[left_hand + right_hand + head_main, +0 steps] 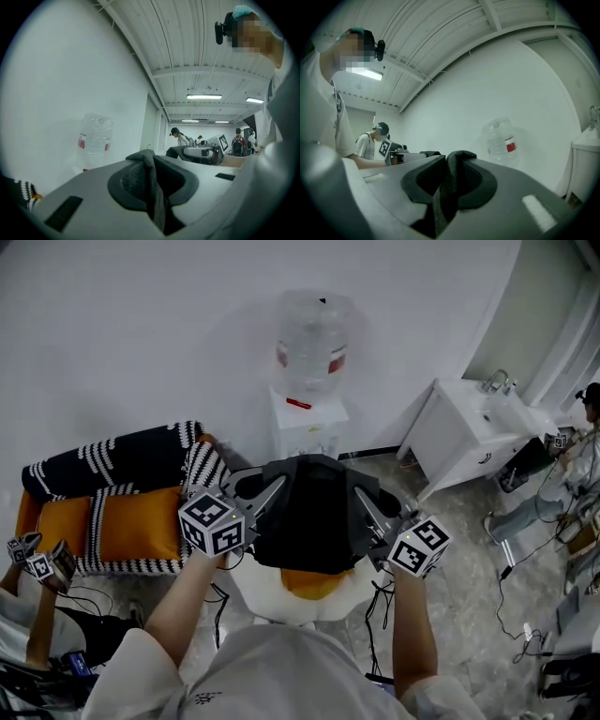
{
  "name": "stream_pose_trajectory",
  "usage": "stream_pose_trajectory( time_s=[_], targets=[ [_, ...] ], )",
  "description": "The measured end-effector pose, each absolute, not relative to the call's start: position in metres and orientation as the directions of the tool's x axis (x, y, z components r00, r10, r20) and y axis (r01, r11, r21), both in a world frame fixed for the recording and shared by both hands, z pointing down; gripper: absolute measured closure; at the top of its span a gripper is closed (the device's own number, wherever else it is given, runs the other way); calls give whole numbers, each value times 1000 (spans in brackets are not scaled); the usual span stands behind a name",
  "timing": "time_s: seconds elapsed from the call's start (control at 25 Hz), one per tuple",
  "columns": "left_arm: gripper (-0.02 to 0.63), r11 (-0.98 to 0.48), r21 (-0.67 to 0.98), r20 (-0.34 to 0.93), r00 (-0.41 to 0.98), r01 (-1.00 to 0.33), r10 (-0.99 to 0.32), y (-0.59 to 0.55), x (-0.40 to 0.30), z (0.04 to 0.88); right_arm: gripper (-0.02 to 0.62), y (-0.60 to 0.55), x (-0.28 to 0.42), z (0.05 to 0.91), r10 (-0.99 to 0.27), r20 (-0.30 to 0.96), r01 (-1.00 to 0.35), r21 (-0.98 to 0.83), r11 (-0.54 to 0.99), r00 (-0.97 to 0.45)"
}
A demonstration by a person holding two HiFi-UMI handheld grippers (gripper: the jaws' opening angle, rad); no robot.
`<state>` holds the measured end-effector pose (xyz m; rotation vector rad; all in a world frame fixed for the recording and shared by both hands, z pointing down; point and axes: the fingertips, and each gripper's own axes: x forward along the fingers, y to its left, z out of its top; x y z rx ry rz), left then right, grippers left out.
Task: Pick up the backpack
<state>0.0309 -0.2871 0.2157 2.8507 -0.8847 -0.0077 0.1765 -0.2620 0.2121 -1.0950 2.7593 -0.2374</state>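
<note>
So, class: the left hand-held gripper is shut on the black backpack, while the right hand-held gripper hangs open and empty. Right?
No. The right hand-held gripper is also shut on the black backpack; the right gripper view shows its fabric pinched between the jaws. The rest stands.

Water dispenser [309,427] just behind backpack [314,517]

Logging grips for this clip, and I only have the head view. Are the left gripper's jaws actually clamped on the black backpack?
Observer: Yes. In the left gripper view, the left gripper pinches a fold of the backpack between its pads.
Operator: And the right one?
Observer: Same. The right gripper is shut on a dark fold of it.
Operator: Anyone behind the bag?
Observer: The left gripper view shows a person in a dark cap far down the room.
</note>
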Motion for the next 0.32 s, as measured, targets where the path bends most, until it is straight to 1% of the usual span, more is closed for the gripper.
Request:
stream_pose_trajectory(
  time_s=[0.32],
  targets=[
    [571,-812,153,48,825,-563,-563,-292,30,216,528,-269,177,212,-686,-89,-659,-209,722,-723]
  ],
)
